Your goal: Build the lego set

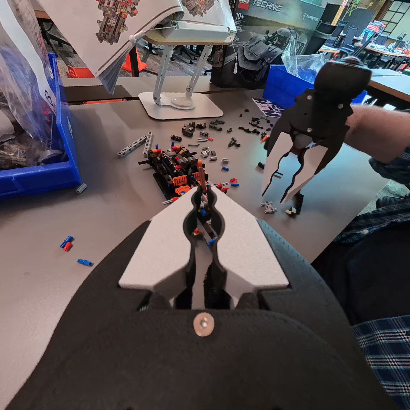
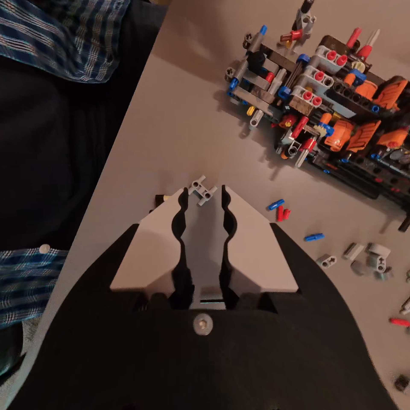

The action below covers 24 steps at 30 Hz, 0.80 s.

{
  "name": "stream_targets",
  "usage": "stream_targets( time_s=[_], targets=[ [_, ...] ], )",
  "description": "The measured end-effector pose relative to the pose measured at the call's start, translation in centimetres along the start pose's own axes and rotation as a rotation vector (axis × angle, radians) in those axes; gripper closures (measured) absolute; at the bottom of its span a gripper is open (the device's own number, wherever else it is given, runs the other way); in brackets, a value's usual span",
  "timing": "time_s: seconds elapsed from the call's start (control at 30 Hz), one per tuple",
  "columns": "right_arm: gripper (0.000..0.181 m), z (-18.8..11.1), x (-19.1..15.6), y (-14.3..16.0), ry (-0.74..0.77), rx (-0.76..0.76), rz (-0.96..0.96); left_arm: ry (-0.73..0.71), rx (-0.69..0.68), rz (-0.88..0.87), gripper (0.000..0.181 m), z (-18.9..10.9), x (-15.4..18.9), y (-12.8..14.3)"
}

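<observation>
The partly built black, grey and orange lego model (image 1: 177, 168) lies mid-table; it also shows in the right wrist view (image 2: 321, 99). My left gripper (image 1: 204, 188) is over its near end, shut on a small grey piece with a brown axle (image 1: 201, 175) sticking up past the tips. My right gripper (image 2: 204, 188) is open and empty, tips just above a small grey connector (image 2: 202, 190) near the table's front edge. It also shows in the left wrist view (image 1: 273, 197), right of the model, above that connector (image 1: 268, 206).
Loose pins and connectors (image 1: 221, 142) lie scattered behind and right of the model, with blue and red pins (image 2: 277, 208) nearby. A black piece (image 1: 295, 208) lies by the connector. Blue bins (image 1: 40, 177) (image 1: 286, 86) flank a booklet stand (image 1: 179, 104). The person's plaid sleeve (image 2: 55, 40) is at the table edge. The left gripper's tips are roughly 20 cm from the right gripper's.
</observation>
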State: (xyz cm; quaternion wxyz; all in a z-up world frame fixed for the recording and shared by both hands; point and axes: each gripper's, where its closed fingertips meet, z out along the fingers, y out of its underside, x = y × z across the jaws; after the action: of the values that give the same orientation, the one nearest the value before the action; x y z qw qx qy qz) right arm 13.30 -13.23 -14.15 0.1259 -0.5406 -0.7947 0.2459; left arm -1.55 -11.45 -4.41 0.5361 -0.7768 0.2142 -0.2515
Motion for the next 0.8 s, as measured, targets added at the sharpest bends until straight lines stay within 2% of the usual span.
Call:
stream_targets(
  time_s=[0.1,0.2,0.4,0.5,0.53,0.8],
  targets=[
    [0.157,0.0,-0.1,-0.5,-0.077,0.025,-0.066,-0.002,-0.003,-0.001,0.177,0.0,-0.1,0.1],
    [0.158,0.7,-0.2,0.2,-0.135,-0.018,-0.109,-0.005,-0.008,-0.002,0.178,-0.1,-0.2,0.2],
    [0.167,1.5,-0.5,0.6,-0.190,-0.030,-0.093,-0.009,-0.018,-0.010,0.178,0.1,-0.6,0.6],
    [0.169,1.5,-0.5,0.5,-0.181,-0.007,-0.062,-0.009,-0.021,-0.015,0.178,0.2,-0.7,0.8],
    [0.175,1.4,-0.4,0.5,-0.174,-0.002,-0.044,-0.008,-0.022,-0.016,0.178,0.2,-0.8,0.8],
    [0.176,1.5,-0.2,1.0,-0.071,0.017,0.093,-0.005,-0.025,-0.023,0.177,0.3,-0.9,1.1]
  ],
)
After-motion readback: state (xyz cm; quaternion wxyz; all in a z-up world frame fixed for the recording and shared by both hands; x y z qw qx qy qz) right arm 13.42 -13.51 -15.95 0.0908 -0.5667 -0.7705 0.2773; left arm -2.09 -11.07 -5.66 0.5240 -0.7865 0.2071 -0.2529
